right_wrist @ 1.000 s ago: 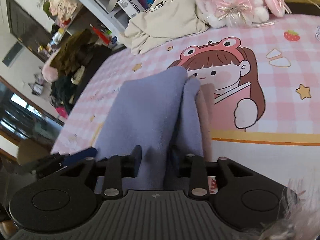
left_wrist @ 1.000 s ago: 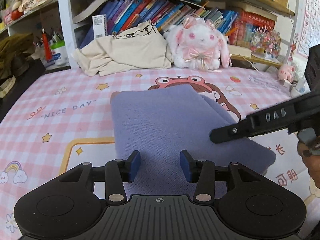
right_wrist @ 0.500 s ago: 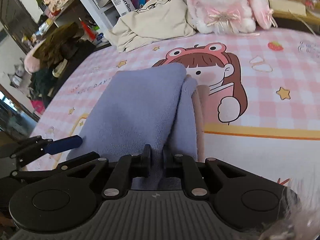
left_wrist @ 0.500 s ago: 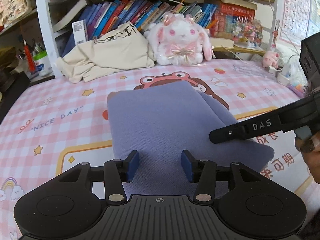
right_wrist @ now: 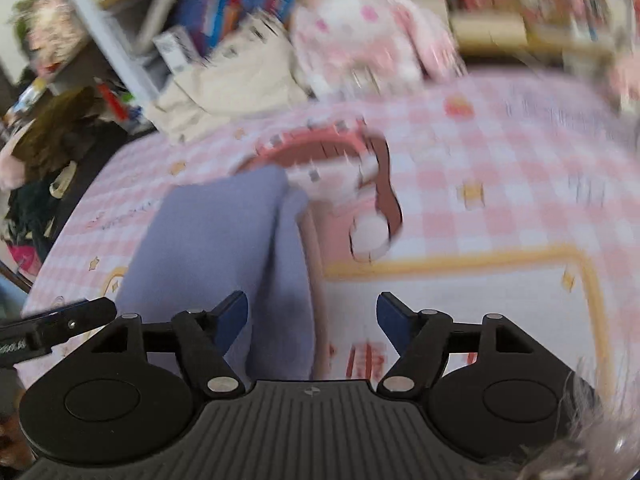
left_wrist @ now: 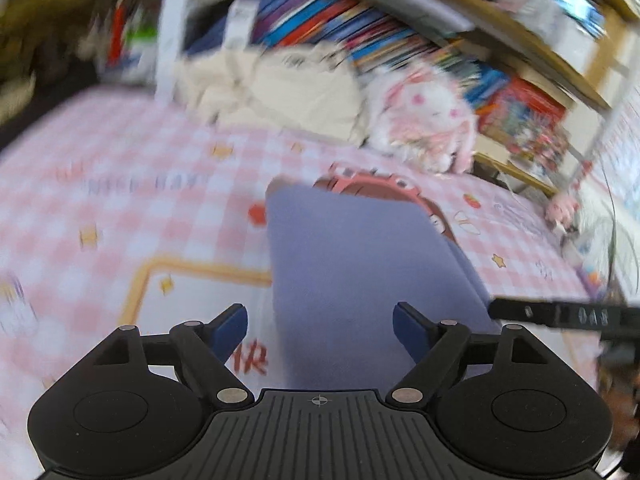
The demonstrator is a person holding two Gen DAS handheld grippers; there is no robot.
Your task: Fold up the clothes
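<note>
A folded lavender garment (left_wrist: 360, 272) lies flat on the pink checked cloth (left_wrist: 120, 208). My left gripper (left_wrist: 320, 330) hangs over its near end, jaws opening wide, pads clear of the fabric. In the right wrist view the same garment (right_wrist: 216, 240) shows its stacked right fold, with a pink-brown layer peeking out beneath. My right gripper (right_wrist: 312, 314) is opening too, its jaws spread over that fold edge and pressing on nothing. Each gripper shows in the other's view: the right one (left_wrist: 560, 314) at the garment's right side, the left one (right_wrist: 56, 320) at its left side. Both views are motion-blurred.
A cream cloth bag (left_wrist: 288, 92) and a pink-white plush rabbit (left_wrist: 424, 120) sit at the far edge, in front of a bookshelf (left_wrist: 360, 28). Dark clutter (right_wrist: 44, 152) lies off the left edge. A cartoon girl print (right_wrist: 352, 168) lies beyond the garment.
Both grippers have opened wide; the right one let go of the garment's fold edge it had pinched. Both views have swung and blurred. The garment stays flat on the cloth.
</note>
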